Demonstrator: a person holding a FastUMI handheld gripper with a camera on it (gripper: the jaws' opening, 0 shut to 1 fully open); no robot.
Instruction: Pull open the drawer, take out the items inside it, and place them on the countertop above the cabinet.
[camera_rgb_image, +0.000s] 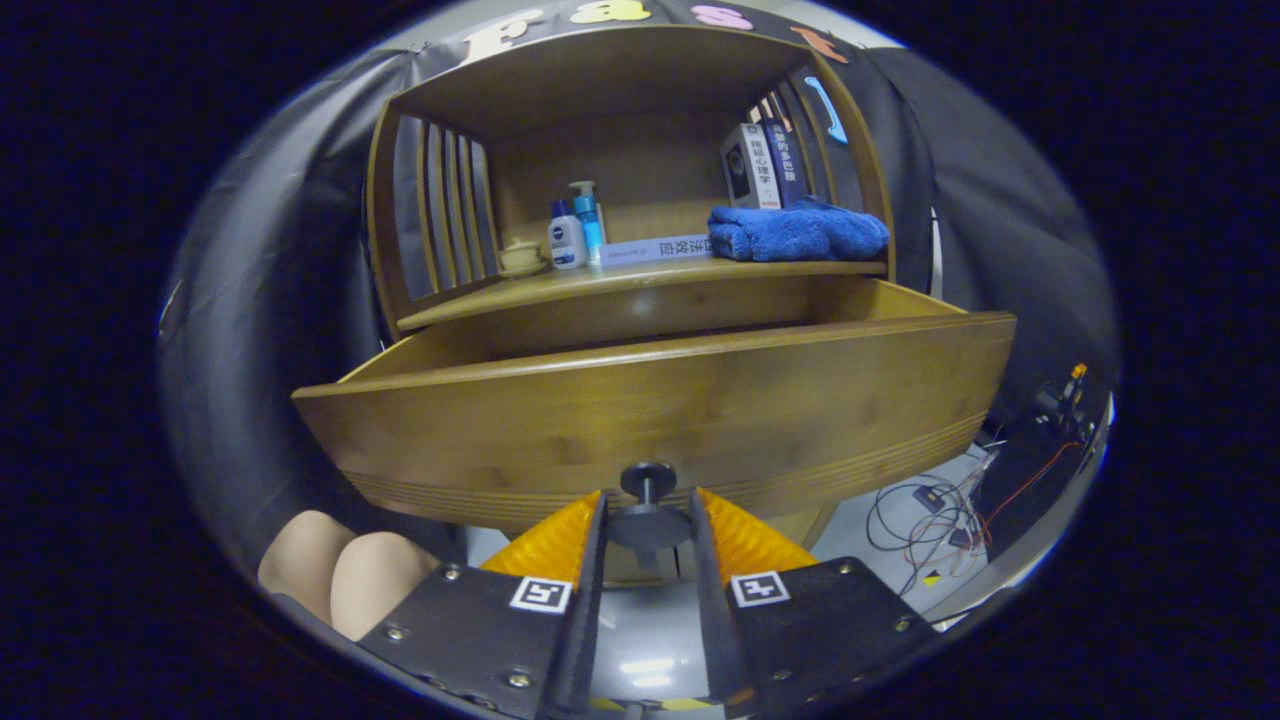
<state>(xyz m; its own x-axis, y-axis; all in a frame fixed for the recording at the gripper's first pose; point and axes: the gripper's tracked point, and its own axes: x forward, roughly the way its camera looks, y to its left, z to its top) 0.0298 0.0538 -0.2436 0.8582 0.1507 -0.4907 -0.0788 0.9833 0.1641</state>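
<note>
The wooden drawer (660, 400) stands pulled out from the cabinet, its front panel facing me and hiding whatever lies inside. A dark round knob (648, 522) sticks out of the panel's lower middle. My gripper (648, 525) is shut on that knob, one finger pressing each side of its head. Above the drawer runs the countertop (640, 282), the floor of an open wooden shelf unit.
On the countertop stand a small cream cup (520, 256), two bottles (575, 232), a flat-lying book (655, 249), a folded blue towel (798, 232) and upright books (762, 165). A person's knees (345, 575) are below left of the drawer. Loose cables (935, 515) lie on the floor, right.
</note>
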